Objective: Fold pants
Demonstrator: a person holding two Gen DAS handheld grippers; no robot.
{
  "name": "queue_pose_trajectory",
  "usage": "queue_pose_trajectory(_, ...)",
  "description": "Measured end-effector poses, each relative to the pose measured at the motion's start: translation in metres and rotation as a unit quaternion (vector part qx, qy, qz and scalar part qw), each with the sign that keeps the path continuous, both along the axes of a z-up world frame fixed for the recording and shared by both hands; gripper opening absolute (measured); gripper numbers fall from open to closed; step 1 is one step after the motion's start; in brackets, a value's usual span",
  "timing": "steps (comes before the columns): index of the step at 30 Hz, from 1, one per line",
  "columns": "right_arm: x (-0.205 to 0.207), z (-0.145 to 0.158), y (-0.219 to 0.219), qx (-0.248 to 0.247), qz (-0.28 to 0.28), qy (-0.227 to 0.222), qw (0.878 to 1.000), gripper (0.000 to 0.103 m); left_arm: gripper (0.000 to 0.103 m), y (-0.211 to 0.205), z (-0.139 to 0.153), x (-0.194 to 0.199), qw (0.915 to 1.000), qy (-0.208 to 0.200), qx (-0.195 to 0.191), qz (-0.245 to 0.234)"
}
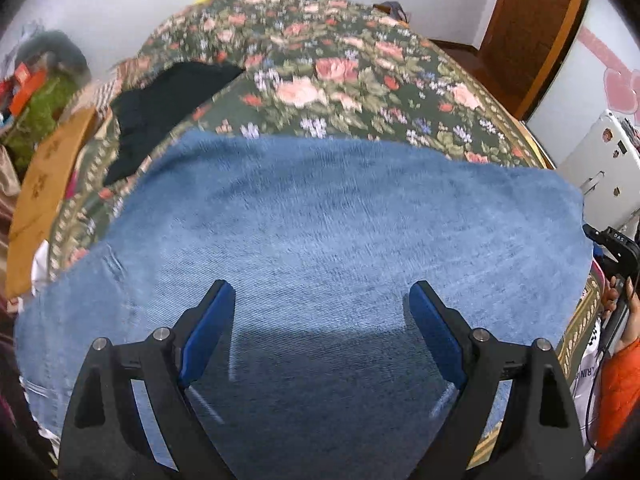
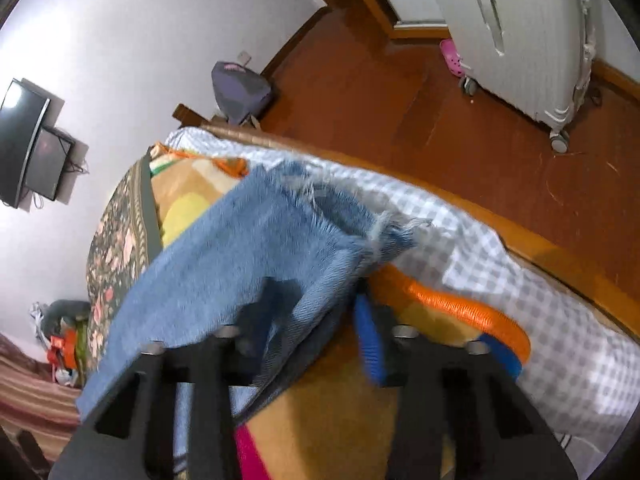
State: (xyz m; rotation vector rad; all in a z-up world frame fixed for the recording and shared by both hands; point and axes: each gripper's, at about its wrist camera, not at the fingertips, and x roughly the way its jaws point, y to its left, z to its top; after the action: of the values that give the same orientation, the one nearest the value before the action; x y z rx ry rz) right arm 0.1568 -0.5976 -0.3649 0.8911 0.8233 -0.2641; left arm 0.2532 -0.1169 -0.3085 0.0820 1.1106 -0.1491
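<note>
The blue denim pants [image 1: 320, 240] lie spread flat across the floral bedspread [image 1: 340, 76]. My left gripper [image 1: 322, 304] is open and empty, its blue pads just above the denim near the front edge. In the right wrist view, my right gripper [image 2: 320, 312] holds the frayed leg end of the pants [image 2: 248, 256]. The cloth drapes over the left finger and hides it. The blue right pad [image 2: 370, 344] shows beside the cloth.
A black garment [image 1: 160, 108] lies at the bed's far left. A white suitcase [image 2: 520, 36] stands on the wooden floor [image 2: 400, 88]. A checked sheet [image 2: 540, 308] and an orange and blue item [image 2: 472, 312] lie at the bed edge. A wall TV [image 2: 24, 140] hangs left.
</note>
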Motion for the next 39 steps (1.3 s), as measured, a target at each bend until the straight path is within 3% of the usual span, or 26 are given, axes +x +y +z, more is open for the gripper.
queue_pose_trajectory(5, -0.001, 0.025, -0.001, -0.019, 0.003, -0.037, 0.999, 0.008, 0.090, -0.004, 0.008, -0.004, 0.9999, -0.012, -0.001, -0.006)
queue_pose_trajectory(10, -0.003, 0.082, 0.012, -0.052, 0.026, -0.103, 0.993, 0.007, 0.090, 0.003, 0.029, -0.011, 0.9991, -0.042, -0.002, 0.001)
queue_pose_trajectory(15, -0.002, 0.149, 0.047, -0.090, 0.076, -0.181, 0.976, 0.007, 0.090, 0.018, 0.054, -0.023, 0.9972, -0.072, -0.017, 0.015)
queue_pose_trajectory(23, 0.008, 0.211, 0.139, -0.105, 0.202, -0.254, 0.940, 0.007, 0.090, 0.033, 0.087, -0.051, 0.9916, -0.128, -0.008, 0.019)
queue_pose_trajectory(30, 0.028, 0.206, 0.238, -0.090, 0.325, -0.257, 0.906, 0.007, 0.090, 0.048, 0.103, -0.068, 0.9867, -0.160, -0.007, 0.027)
queue_pose_trajectory(39, 0.033, 0.126, 0.334, -0.068, 0.458, -0.162, 0.872, 0.007, 0.090, 0.072, 0.098, -0.076, 0.9861, -0.160, -0.009, 0.044)
